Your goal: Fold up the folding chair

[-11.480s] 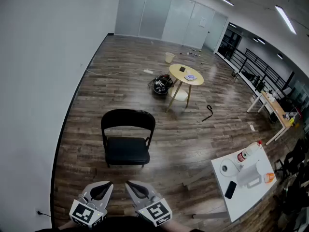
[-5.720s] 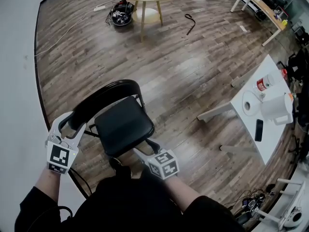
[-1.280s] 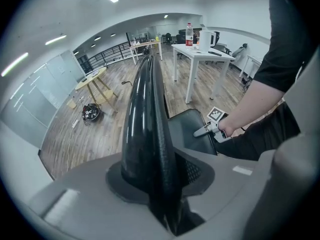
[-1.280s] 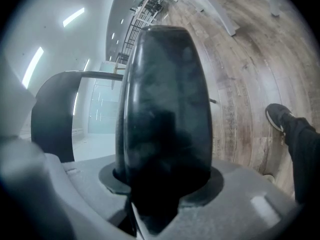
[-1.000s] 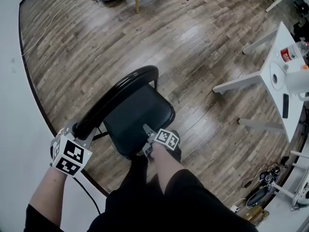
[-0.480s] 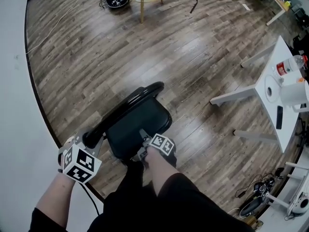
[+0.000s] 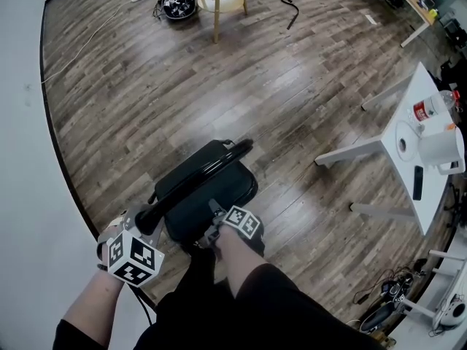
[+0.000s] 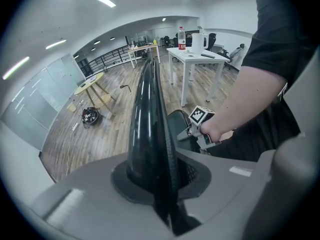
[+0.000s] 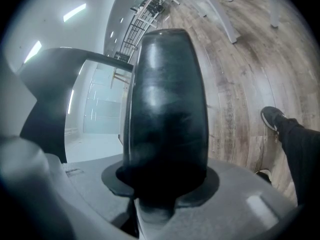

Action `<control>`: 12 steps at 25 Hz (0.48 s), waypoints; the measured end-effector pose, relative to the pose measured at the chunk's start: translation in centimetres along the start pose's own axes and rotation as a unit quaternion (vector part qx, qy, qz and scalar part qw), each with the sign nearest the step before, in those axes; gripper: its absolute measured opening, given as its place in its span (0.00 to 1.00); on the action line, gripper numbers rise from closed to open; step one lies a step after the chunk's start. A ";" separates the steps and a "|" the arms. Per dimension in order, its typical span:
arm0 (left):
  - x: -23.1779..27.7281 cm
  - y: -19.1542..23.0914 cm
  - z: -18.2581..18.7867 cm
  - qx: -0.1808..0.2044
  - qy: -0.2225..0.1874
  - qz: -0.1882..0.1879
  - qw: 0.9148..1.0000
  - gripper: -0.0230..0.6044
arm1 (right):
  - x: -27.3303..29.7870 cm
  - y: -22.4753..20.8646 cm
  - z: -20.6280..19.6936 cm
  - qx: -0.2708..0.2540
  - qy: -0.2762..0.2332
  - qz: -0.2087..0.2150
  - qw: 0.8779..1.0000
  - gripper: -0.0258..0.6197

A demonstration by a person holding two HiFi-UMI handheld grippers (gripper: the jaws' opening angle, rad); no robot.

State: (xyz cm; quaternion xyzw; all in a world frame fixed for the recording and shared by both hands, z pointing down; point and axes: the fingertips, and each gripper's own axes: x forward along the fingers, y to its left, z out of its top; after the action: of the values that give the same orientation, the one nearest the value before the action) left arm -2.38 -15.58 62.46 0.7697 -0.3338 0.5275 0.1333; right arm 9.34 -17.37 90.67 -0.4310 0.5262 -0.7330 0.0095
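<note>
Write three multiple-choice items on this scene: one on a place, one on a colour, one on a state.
1. The left tool grips the folding chair by: A) a leg B) the backrest's top rail C) a crossbar.
2. The chair is: A) red B) white C) black.
3. The right tool is: A) open, clear of the chair B) shut on a bottle C) shut on the seat's front edge.
Key: B, in the left gripper view the rail runs between its jaws, which have just been closing on it; C, seat and frame both show black; C, the seat edge fills its jaws, which have also just been closing.
</note>
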 end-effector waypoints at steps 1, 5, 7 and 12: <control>0.0 -0.2 0.0 0.001 0.000 0.001 1.000 0.13 | 0.0 0.0 0.0 0.000 -0.001 0.000 1.000 0.31; -0.1 -1.0 0.0 0.006 0.000 0.005 1.000 0.13 | -0.2 0.3 -0.1 0.000 -0.003 -0.002 1.000 0.30; -0.1 -1.3 0.1 0.003 -0.003 0.003 1.000 0.13 | -0.2 0.6 -0.1 0.002 -0.002 -0.003 1.000 0.30; -0.3 -2.3 0.3 -0.012 -0.019 -0.011 1.000 0.13 | -0.1 1.2 -0.1 0.002 -0.005 -0.008 1.000 0.29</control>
State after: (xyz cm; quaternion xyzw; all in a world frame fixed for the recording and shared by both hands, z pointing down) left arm -0.73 -13.97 62.44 0.7816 -0.3338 0.5075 0.1421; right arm 8.81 -17.78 89.62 -0.4385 0.5210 -0.7323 0.0072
